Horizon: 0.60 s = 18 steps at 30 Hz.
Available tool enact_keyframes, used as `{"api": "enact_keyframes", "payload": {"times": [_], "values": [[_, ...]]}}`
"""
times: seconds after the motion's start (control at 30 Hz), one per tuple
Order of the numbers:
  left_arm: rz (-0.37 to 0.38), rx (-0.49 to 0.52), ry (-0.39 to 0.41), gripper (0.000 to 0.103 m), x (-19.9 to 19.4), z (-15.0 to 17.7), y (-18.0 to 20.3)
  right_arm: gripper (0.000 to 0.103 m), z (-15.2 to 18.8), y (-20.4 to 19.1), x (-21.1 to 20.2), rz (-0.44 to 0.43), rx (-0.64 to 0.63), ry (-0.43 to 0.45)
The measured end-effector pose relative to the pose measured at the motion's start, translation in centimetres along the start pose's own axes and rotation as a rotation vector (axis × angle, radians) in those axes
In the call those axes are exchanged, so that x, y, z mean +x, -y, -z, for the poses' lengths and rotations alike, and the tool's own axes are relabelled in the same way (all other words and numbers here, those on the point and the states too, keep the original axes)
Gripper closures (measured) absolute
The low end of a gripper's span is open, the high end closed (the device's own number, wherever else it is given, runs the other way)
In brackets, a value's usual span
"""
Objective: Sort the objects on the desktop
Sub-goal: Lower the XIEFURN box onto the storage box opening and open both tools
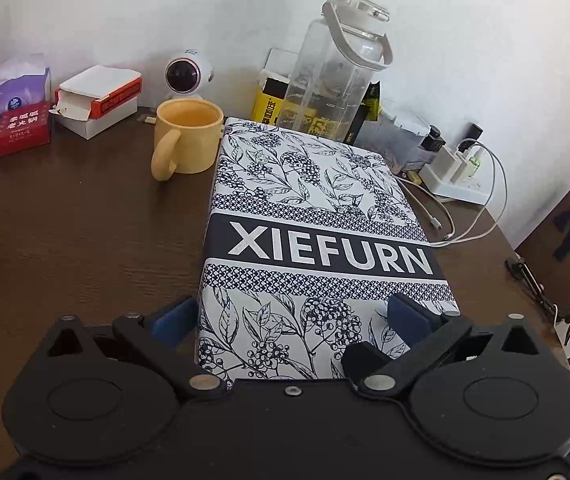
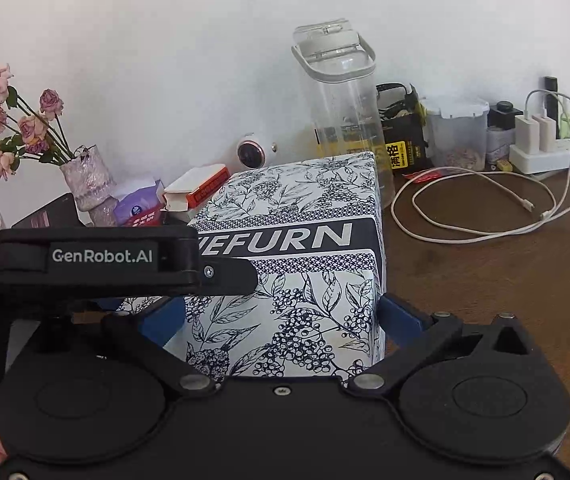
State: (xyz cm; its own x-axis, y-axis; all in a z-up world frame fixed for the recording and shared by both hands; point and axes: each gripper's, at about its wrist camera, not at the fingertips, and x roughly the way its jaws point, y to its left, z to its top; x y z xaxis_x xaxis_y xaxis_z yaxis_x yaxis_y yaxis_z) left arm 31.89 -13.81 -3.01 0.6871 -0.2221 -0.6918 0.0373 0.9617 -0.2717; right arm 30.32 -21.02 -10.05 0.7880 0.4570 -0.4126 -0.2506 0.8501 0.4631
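Blue-padded left gripper [image 1: 289, 320]: fingers spread to either side of the near end of the patterned box [image 1: 317, 240], left pad beside the box's left wall, right pad over its top near the right edge; whether the pads press the box cannot be told.

Right gripper [image 2: 281, 316]: blue pads [image 2: 401, 316] astride the same box's near end, one on each side, close against its walls; firm contact cannot be confirmed. A black "GenRobot.AI" gripper body [image 2: 101, 258] crosses in front on the left, over part of the box top.

Patterned box: white with navy leaf-and-berry print and a dark band lettered "XIEFURN"; lies flat on the dark wood desk [image 1: 85, 220], running away from both grippers.

Beyond the box, left-gripper view:
- yellow mug [image 1: 187, 140], just left of the far end, handle toward the gripper;
- small white camera [image 1: 184, 76], behind the mug;
- clear water bottle [image 1: 333, 68] with grey carry strap, upright at the far end;
- red-and-white cartons [image 1: 97, 100] and a tissue pack [image 1: 17, 92], far left;
- white power strip [image 1: 457, 176] with chargers and a looped white cable [image 1: 465, 216], far right.

Right-gripper view, far left: dried pink roses [image 2: 17, 120] in a vase.
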Motion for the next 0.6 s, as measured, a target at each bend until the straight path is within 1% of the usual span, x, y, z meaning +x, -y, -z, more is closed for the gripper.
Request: {"api": "enact_keyframes", "payload": {"times": [0.17, 0.27, 0.43, 0.6], "values": [[-0.020, -0.017, -0.031, 0.001, 0.9, 0.1, -0.2, 0.001, -0.1, 0.7, 0.3, -0.022, -0.006, -0.024], [-0.021, -0.020, -0.027, 0.001, 0.9, 0.2, -0.3, 0.003, 0.0, 1.0, 0.1, -0.038, -0.026, -0.028], [-0.011, -0.022, -0.042, 0.001, 0.6, 0.2, -0.7, 0.003, 0.0, 1.0, -0.2, -0.055, -0.039, -0.042], [0.022, 0.034, -0.055, 0.002, -1.0, 0.9, -0.8, 0.009, 0.0, 1.7, -1.8, -0.101, -0.017, -0.080]]}}
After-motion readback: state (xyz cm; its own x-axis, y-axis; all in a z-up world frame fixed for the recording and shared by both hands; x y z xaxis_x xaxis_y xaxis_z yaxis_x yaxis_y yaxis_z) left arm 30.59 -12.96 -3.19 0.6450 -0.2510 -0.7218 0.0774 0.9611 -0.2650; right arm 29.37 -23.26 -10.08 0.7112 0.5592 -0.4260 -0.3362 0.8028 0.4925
